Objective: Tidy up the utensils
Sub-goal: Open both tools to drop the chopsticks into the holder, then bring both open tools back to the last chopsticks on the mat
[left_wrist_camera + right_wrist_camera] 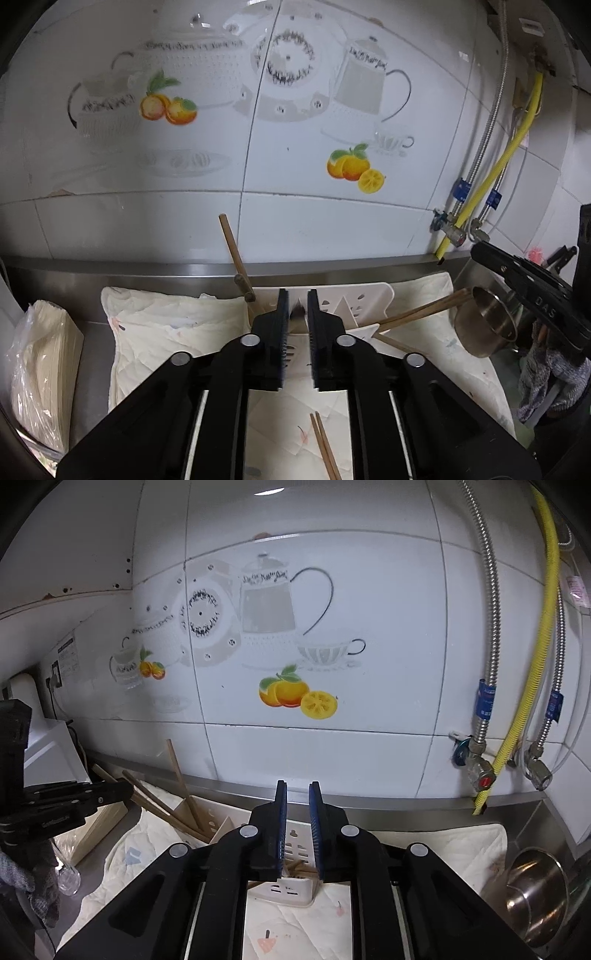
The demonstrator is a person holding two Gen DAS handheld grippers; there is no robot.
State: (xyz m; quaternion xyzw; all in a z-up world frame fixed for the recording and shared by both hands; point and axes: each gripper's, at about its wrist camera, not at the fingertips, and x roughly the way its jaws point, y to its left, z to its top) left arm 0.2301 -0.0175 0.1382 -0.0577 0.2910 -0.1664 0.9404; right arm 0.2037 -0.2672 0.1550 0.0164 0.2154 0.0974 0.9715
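A white slotted utensil holder (364,301) stands on a pale cloth (166,325); it also shows in the right wrist view (295,845). Several wooden chopsticks (236,258) lean in its left part and others (421,312) stick out to the right. Two loose chopsticks (325,446) lie on the cloth under my left gripper. My left gripper (297,301) hovers just before the holder, jaws a narrow gap apart, holding nothing. My right gripper (297,790) is above the holder, jaws slightly apart and empty. Chopsticks (184,790) lean in the holder's left side.
A steel pot (484,325) sits at the right, also in the right wrist view (535,890). A bagged stack of paper (40,373) lies at the left. Metal and yellow hoses (517,709) with valves run down the tiled wall. A steel backsplash ledge (129,266) runs behind.
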